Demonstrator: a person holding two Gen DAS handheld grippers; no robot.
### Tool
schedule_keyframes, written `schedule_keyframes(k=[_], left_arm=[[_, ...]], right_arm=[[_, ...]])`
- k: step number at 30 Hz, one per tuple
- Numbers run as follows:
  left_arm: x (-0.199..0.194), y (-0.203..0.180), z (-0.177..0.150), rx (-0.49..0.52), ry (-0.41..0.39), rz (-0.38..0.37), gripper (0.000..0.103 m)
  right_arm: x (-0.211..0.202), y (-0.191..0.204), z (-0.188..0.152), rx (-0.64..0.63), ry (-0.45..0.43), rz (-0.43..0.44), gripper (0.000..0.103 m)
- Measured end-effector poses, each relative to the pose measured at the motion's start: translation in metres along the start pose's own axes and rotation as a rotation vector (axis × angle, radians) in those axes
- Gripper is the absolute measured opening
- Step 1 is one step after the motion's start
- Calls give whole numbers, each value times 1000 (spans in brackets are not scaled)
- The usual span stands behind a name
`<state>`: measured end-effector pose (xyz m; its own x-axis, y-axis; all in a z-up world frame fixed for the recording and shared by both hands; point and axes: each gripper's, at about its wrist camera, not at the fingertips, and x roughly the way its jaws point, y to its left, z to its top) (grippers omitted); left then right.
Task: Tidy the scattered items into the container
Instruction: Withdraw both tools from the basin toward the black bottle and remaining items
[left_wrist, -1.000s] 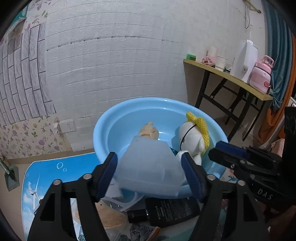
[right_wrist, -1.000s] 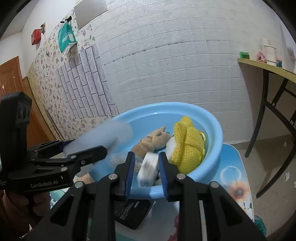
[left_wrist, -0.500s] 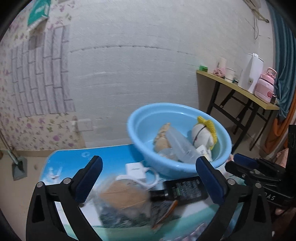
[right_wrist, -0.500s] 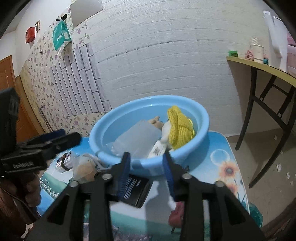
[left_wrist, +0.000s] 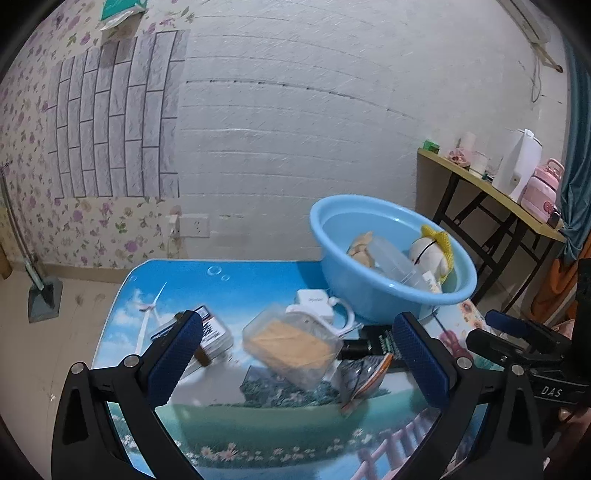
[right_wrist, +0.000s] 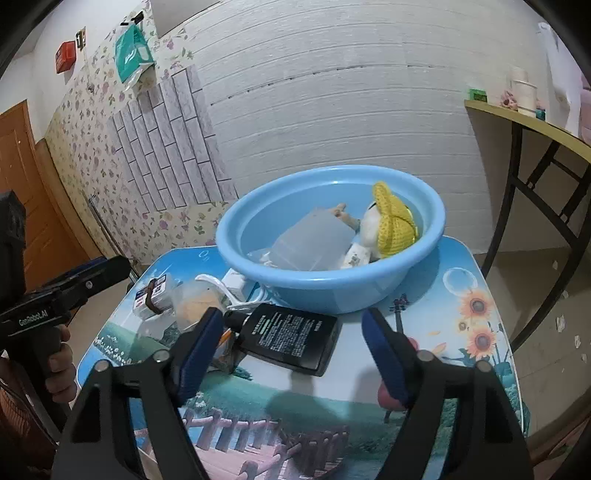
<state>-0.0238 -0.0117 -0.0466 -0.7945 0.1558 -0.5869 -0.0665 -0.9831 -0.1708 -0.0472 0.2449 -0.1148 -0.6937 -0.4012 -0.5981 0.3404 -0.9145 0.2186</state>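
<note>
A light blue basin (left_wrist: 373, 291) (right_wrist: 332, 288) stands at the far side of the printed table. In it lie a white plush with a yellow knit hat (right_wrist: 388, 227), a translucent plastic box (right_wrist: 314, 243), a tan toy and a small white tube. On the table remain a clear box of tan biscuits (left_wrist: 291, 347), a black flat bottle (right_wrist: 291, 336), a white charger with cable (left_wrist: 314, 304), a card box with a band (left_wrist: 212, 334) and a snack packet (left_wrist: 364, 378). My left gripper (left_wrist: 295, 363) is open and empty before the biscuits. My right gripper (right_wrist: 293, 354) is open and empty over the black bottle.
The small table (right_wrist: 476, 321) has a landscape print, and its edges are close on all sides. A yellow-topped side table (left_wrist: 491, 188) with a kettle and a pink flask stands at the right. A red object (right_wrist: 391, 395) lies behind my right finger.
Both grippers have let go of their items into the basin, opened wide and pulled back toward me. The left view has swung left over the loose items.
</note>
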Motion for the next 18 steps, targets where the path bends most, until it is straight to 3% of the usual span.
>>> schedule_keyframes(k=[10,18], left_arm=[[2,15,-10,-9,9,66,103],[4,23,-14,0,8,72,103]], right_arm=[[12,8,-6,-19,52,11,85],[19,4,-9,-7,78,15,85]])
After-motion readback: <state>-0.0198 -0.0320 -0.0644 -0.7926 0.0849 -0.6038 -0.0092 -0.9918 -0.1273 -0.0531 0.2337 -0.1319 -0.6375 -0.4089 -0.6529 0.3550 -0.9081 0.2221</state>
